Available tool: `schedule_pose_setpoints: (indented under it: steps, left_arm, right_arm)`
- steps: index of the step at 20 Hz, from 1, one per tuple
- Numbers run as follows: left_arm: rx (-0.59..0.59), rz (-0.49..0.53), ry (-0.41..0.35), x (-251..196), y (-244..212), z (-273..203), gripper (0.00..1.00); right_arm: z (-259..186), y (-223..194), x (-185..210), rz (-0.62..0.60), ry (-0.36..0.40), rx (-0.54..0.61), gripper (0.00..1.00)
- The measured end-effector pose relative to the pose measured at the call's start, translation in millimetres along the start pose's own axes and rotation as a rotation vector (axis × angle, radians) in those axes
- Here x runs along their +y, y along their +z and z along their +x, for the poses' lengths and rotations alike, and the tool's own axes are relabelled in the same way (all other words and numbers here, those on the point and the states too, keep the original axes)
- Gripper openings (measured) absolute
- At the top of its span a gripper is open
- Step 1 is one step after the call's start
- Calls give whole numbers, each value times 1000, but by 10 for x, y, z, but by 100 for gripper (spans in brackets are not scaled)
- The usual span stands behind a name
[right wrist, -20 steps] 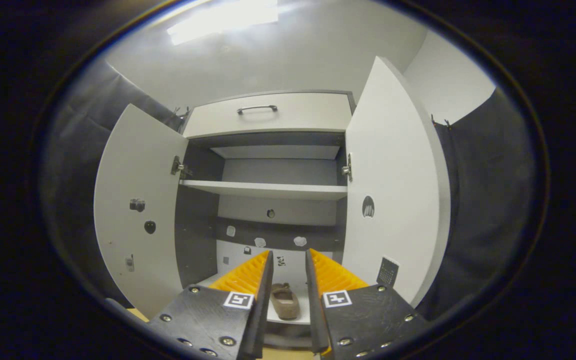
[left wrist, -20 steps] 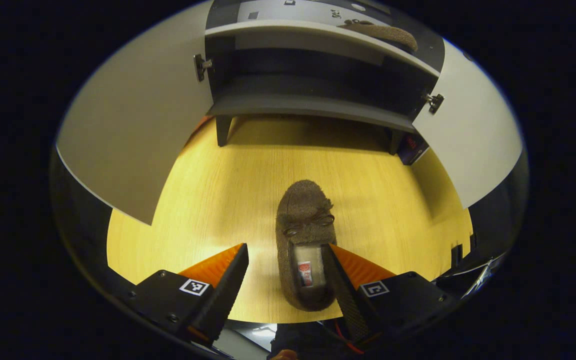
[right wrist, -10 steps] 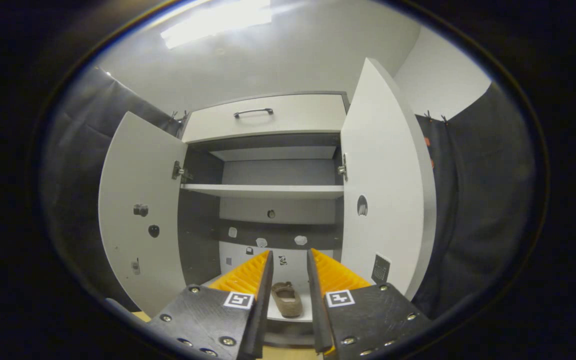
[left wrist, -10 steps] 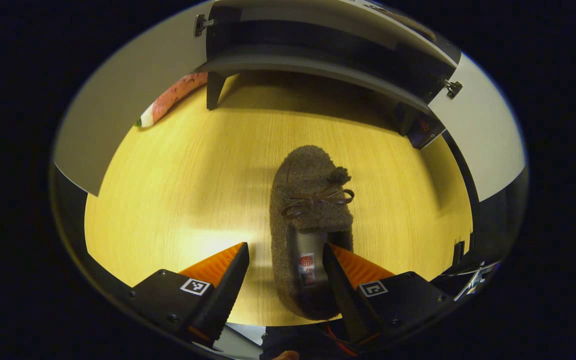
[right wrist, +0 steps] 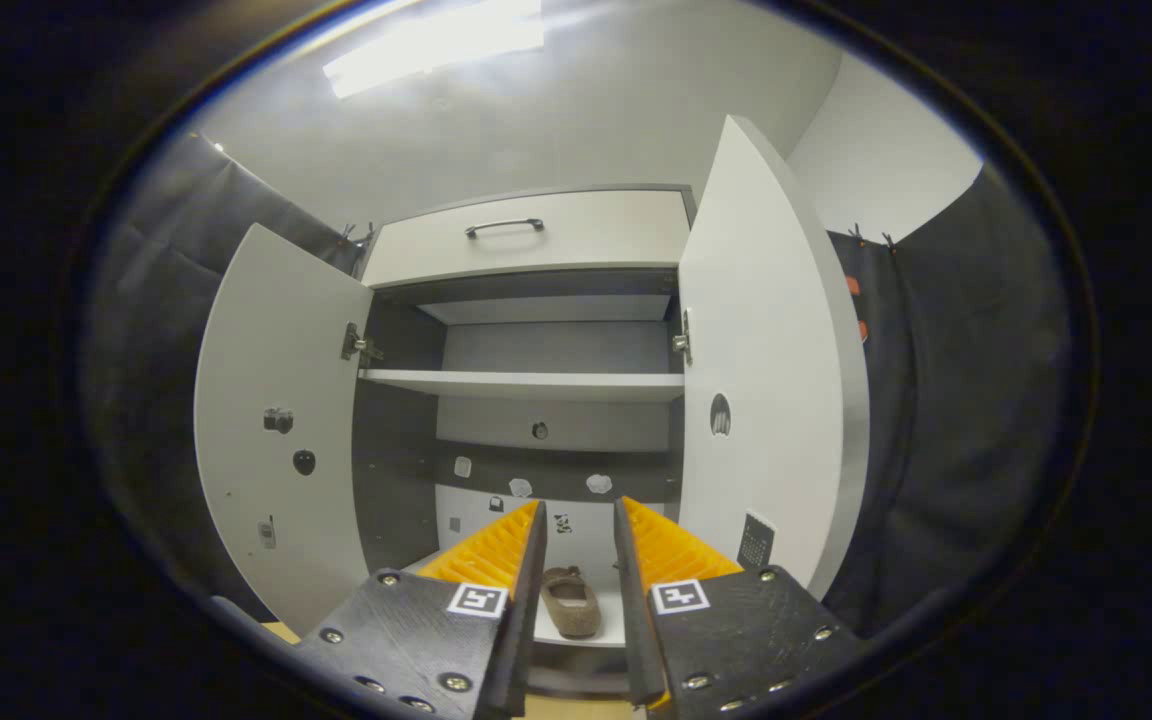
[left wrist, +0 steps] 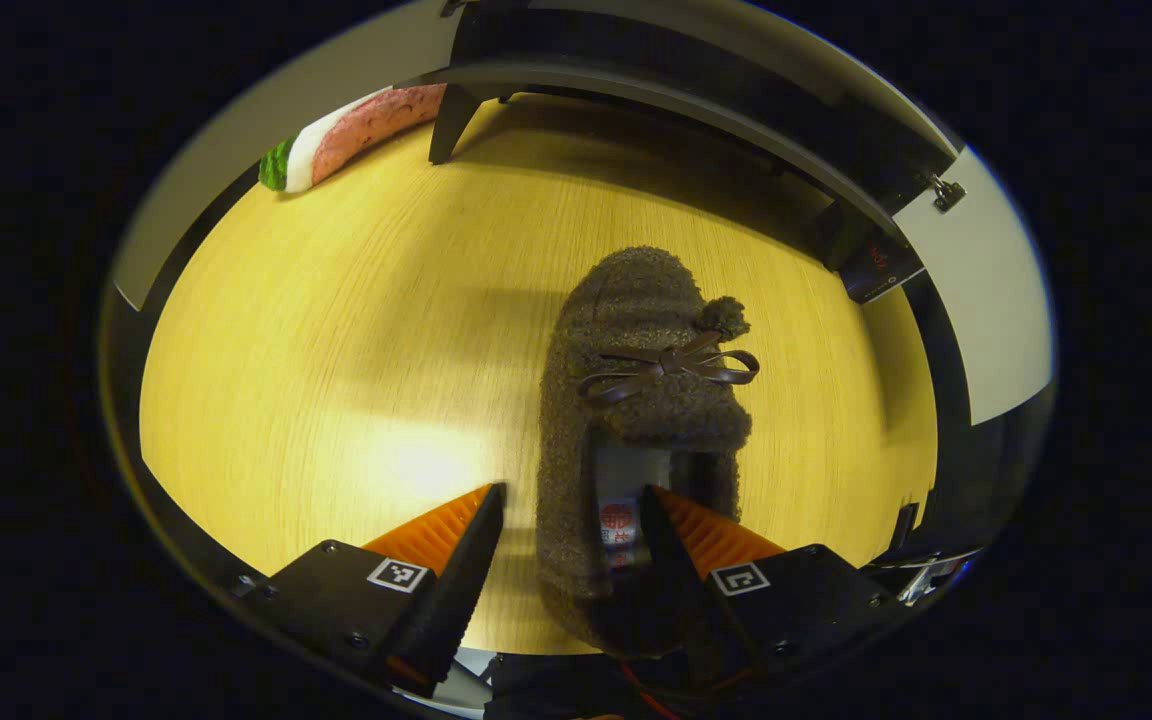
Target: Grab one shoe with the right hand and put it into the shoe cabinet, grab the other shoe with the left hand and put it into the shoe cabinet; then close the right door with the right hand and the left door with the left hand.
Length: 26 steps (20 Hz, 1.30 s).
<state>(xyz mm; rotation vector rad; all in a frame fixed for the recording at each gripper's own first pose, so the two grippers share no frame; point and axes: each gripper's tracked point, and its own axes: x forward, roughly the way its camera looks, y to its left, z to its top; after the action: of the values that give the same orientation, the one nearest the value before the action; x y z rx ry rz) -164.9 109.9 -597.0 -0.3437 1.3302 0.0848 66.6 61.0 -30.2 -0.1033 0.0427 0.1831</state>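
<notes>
A brown fuzzy shoe (left wrist: pixel 646 400) with a small bow lies on the wooden floor (left wrist: pixel 336 380), toe toward the cabinet (left wrist: pixel 696 95). My left gripper (left wrist: pixel 571 497) is open and low over its heel end. One finger (left wrist: pixel 681 530) reaches into the shoe's opening and the other stands outside its left side, so the shoe's left wall sits between them. In the right gripper view the other shoe (right wrist: pixel 569 605) rests on the bottom shelf of the cabinet (right wrist: pixel 526 382). My right gripper (right wrist: pixel 578 508) hangs in front of it, slightly open, holding nothing.
Both cabinet doors stand wide open, the left door (right wrist: pixel 276 440) and the right door (right wrist: pixel 766 400). A drawer (right wrist: pixel 526 240) tops the cabinet. A red, white and green slice-shaped object (left wrist: pixel 356 135) lies by the cabinet's leg, and a small dark box (left wrist: pixel 876 265) sits under its other side.
My left gripper has come down and forward onto the floor shoe, which now looms larger with one finger deeper in its opening. The right gripper has barely shifted.
</notes>
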Motion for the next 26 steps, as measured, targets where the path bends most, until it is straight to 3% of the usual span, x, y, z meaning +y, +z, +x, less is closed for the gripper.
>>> schedule_pose_setpoints:
  steps: [2, 3, 4, 7, 9, 14, 19, 26]
  left_arm:
    - [16, -14, -44, -76, -2, 17, 77]
    - [28, -17, -47, -78, -5, 44, 65]
    - [39, -21, -52, -79, 4, 55, 59]
    - [65, -61, -61, -54, 13, 29, 50]
    - [73, -88, -66, -24, 33, 9, 36]
    - [47, -120, -26, 31, 77, -25, 5]
    - [-17, -25, 36, 153, 187, -141, 1]
    - [-155, -8, 9, 186, 572, -591, 1]
  right_arm:
    - [20, -22, -3, -2, -2, 2, 38]
    - [23, -39, -2, -3, -1, 4, 38]
    - [26, -56, 2, -4, -2, 7, 38]
    - [56, -133, 25, -8, 1, 21, 38]
    - [59, -162, 22, -12, 0, 26, 38]
    - [45, -186, 26, -5, 1, 34, 38]
    - [-34, -204, -16, 2, -7, 40, 38]
    - [-119, -238, -33, 33, -8, 51, 38]
